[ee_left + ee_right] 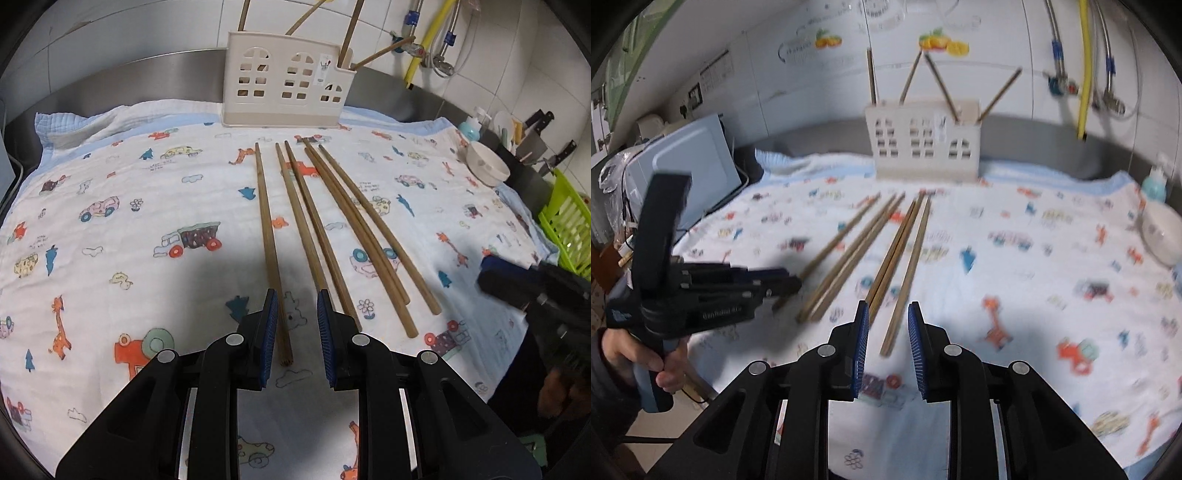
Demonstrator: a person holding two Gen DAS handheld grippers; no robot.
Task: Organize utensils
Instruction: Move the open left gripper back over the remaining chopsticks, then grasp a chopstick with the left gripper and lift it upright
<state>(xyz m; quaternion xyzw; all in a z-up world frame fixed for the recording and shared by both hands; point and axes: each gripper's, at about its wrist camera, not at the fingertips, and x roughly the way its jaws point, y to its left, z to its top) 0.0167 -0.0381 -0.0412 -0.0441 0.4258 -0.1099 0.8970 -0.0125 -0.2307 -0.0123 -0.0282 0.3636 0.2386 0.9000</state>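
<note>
White cartoon-print cloth (110, 229) over tabletop. Beige house-shaped plastic holder (286, 83) at far edge, already holding some sticks. Six brown wooden chopsticks (306, 221) loose mid-cloth. Pick-up step: next needs jaws straddling one stick. Left hand-held gripper (295, 306) and right hand-held gripper (886, 317) angled down, slightly open, empty.

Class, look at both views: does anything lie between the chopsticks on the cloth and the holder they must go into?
Nothing visible does. The six chopsticks lie on the cloth, pointing toward the holder, with only bare cloth between. Four chopsticks already stand in the holder, but its top looks open.
</note>
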